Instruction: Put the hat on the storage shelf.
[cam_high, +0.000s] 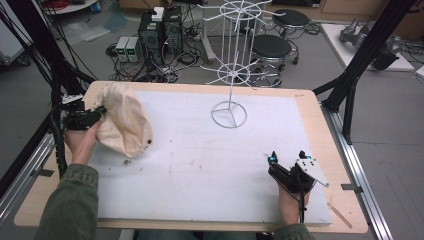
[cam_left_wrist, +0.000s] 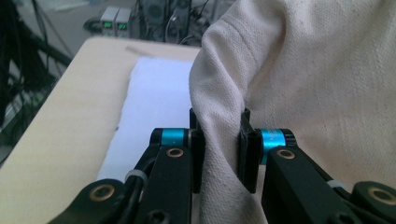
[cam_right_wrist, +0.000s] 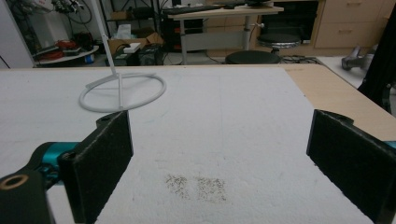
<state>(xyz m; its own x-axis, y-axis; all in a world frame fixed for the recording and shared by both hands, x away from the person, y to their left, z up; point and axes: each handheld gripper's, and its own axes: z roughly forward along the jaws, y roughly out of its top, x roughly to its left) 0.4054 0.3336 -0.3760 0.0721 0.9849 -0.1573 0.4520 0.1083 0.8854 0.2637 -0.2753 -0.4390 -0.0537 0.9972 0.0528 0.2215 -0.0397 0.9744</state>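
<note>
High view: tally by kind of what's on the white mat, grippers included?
Cream cloth bag: 1, pinched by the left gripper
White wire rack: 1, standing upright
Handheld grippers: 2, left gripper and right gripper, the latter open with nothing between its jaws
Total: 4
</note>
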